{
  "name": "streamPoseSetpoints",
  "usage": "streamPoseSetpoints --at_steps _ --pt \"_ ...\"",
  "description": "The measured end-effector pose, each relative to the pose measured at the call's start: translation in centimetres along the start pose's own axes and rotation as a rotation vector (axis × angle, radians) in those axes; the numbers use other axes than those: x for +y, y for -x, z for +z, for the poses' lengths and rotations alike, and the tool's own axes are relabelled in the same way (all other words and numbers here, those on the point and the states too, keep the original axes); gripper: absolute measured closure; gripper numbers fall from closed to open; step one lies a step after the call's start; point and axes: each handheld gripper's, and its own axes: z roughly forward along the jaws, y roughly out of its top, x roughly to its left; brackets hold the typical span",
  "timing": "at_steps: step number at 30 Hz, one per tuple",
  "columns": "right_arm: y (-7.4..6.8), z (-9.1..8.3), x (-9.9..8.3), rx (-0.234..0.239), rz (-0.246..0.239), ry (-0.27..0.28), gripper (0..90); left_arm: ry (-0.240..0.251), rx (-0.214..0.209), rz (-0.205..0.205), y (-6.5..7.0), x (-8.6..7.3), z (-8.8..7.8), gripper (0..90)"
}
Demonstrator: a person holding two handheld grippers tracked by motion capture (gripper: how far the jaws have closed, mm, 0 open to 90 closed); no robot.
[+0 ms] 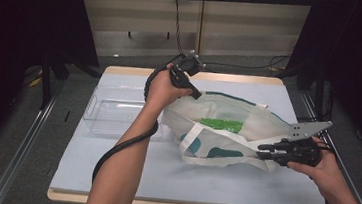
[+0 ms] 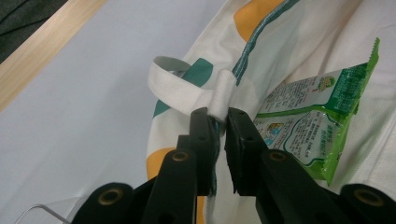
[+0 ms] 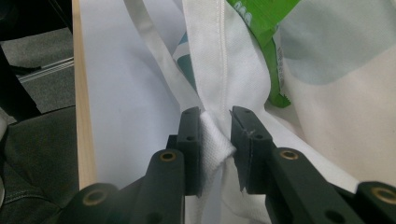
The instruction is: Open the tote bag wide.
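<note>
Left gripper (image 2: 218, 122) pinching tote bag (image 1: 226, 136) rim, right gripper (image 3: 215, 122) clamping its edge, green packet (image 1: 221, 124) apparently inside.

Matt woven cloth bag (image 1: 226, 136) holds a glossy plastic packet (image 1: 222, 124); clear plastic tray (image 1: 112, 113).

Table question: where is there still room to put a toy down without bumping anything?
The near strip of the table, between the tote bag and the front edge, is bare. So is the far right corner behind the bag. The middle is crowded: bag, both grippers, and the clear tray at the left.
</note>
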Motion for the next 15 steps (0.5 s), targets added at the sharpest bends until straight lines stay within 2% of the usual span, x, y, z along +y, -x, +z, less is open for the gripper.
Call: streamPoseSetpoints --at_steps 6,15 --pt "-0.1 0.3 -0.5 0.013 0.005 -0.005 73.5 0.004 0.008 -0.018 -0.1 -0.1 0.2 81.3" --pt "-0.2 0.6 -1.1 0.023 0.01 -0.011 73.4 -0.003 0.01 -0.017 -0.4 -0.1 0.6 81.5"
